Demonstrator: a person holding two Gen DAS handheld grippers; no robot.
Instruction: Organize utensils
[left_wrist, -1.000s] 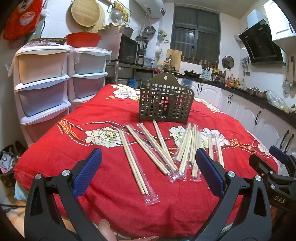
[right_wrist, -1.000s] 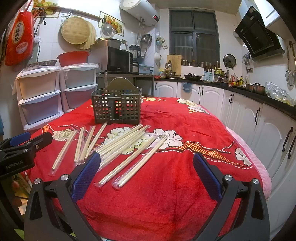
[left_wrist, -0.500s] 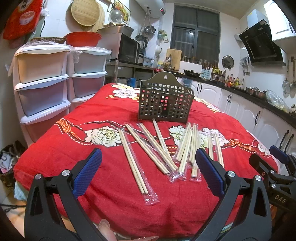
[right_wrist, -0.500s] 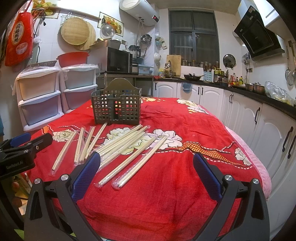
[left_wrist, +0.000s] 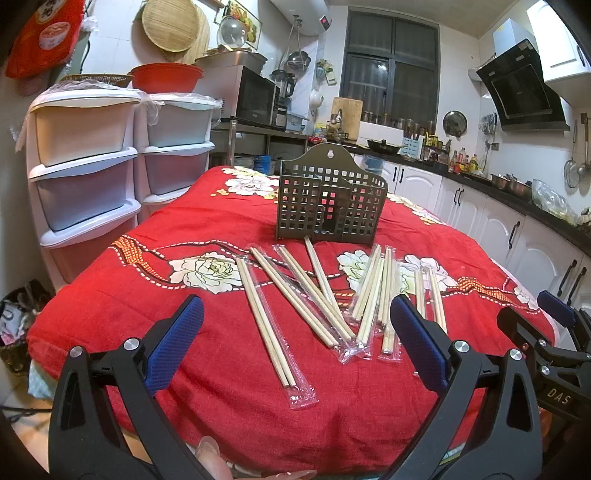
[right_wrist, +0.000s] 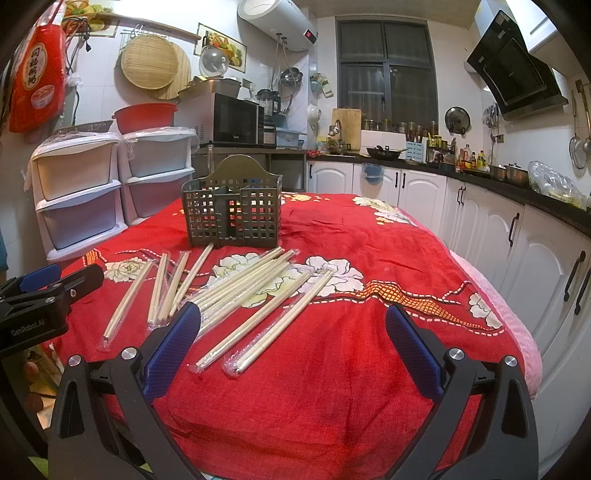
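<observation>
Nearest us, the left gripper (left_wrist: 291, 334) hangs over the near edge of the table, blue pads spread wide, nothing between them. The right gripper (right_wrist: 291, 339) is likewise — jaws apart, empty, low over the red floral tablecloth (right_wrist: 369, 369). Each gripper shows at the edge of the other's view.

Just beyond the fingertips lie the wrapped chopsticks (left_wrist: 317, 295), pairs in clear plastic sleeves, flat on the cloth in a loose fan. From the left wrist view, we see their long axes run mostly away from us, toward the holder. One pair (left_wrist: 267, 319) lies apart at the left, angled so its near end swings right. The middle pairs cross and overlap; the right-hand ones run nearly straight toward the back. In the right wrist view two pairs (right_wrist: 266, 321) sit closest, slanting up to the right.

Behind them stands the utensil holder (left_wrist: 328, 205) — dark, perforated, upright, with an arched back plate and a hanging hole. We see inner dividers through the grid; the compartments look empty of chopsticks. One stick's far end (left_wrist: 308, 242) reaches almost to its base.

Further off at the left, stacked plastic drawers (left_wrist: 88, 170).
</observation>
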